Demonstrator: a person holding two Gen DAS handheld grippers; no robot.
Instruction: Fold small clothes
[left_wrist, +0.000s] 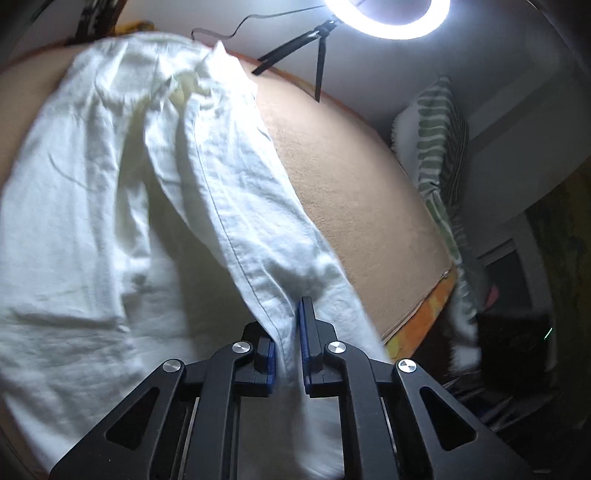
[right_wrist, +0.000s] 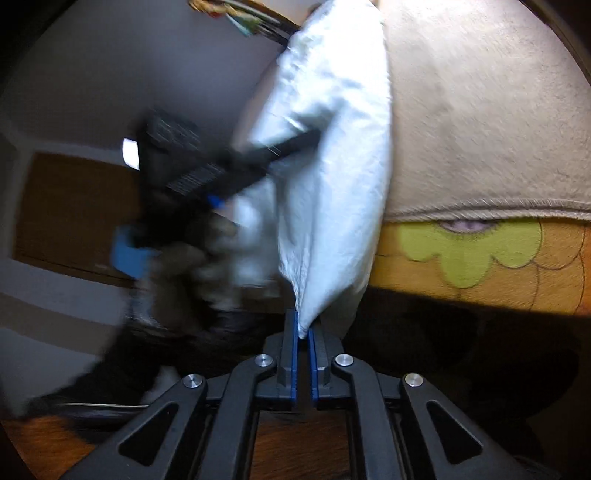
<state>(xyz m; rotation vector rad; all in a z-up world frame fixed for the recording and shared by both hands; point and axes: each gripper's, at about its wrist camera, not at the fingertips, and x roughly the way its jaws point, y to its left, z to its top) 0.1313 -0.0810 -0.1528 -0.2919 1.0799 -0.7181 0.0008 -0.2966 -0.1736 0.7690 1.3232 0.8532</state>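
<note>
Our left gripper (left_wrist: 289, 347) has its jaws clamped on a seamed edge of the white garment (left_wrist: 147, 192), low centre of frame; cloth spreads up-left over the tan blanket (left_wrist: 351, 192). Only this view shows the ring light (left_wrist: 388, 22), top right. Our right gripper (right_wrist: 303, 343) jaws are pinched on a garment corner; only this view shows the left gripper, blurred, mid-left.

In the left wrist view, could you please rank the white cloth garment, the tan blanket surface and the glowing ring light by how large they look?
1. White cloth garment, though nearness to the camera inflates it.
2. Tan blanket surface.
3. Glowing ring light, cut off by the frame's top edge, so its full size is unsure.
</note>
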